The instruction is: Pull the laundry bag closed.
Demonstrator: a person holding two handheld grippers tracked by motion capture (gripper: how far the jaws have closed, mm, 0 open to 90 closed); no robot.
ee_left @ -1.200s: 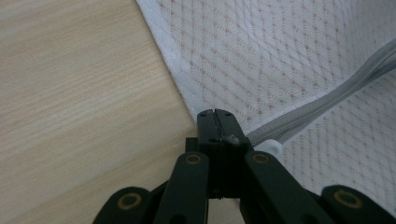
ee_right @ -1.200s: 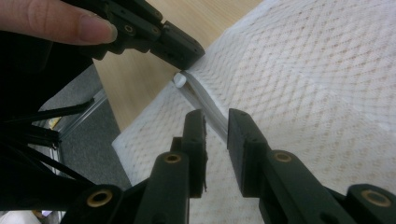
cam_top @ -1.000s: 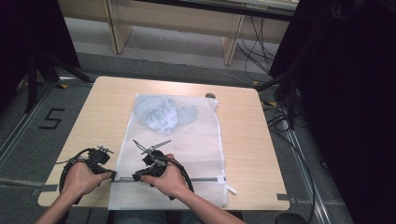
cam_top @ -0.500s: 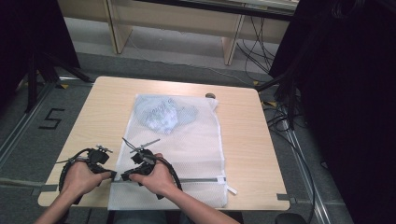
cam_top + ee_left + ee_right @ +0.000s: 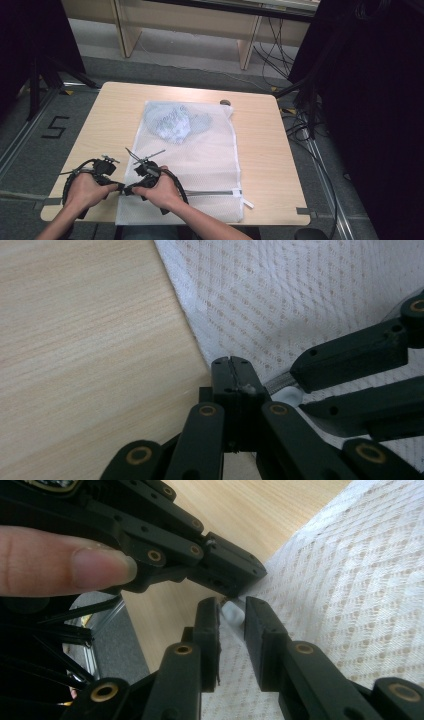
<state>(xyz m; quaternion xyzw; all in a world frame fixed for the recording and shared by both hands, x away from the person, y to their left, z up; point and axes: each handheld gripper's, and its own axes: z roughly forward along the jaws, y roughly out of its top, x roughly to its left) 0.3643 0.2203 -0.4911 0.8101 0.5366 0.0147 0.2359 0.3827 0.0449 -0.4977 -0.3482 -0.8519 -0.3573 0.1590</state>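
Observation:
A white mesh bag (image 5: 200,155) lies flat on the wooden table (image 5: 115,115), with a pale garment (image 5: 172,125) inside its far end. A zipper (image 5: 210,192) runs along its near edge. At the bag's near left corner my left gripper (image 5: 120,187) (image 5: 231,365) is shut on the bag's edge. My right gripper (image 5: 128,190) (image 5: 232,607) meets it tip to tip. Its jaws have just been opening a little, and the white zipper pull (image 5: 231,615) (image 5: 291,396) sits in the gap between them, the pads not pressing on it.
A small dark round object (image 5: 225,103) rests at the table's far edge. The table's near edge runs just under both hands. Cables (image 5: 300,125) trail on the floor to the right. Wooden furniture legs (image 5: 247,47) stand beyond the table.
My right hand has slid left along the bag's near edge until its jaws meet the left gripper. The left hand and the bag have stayed put.

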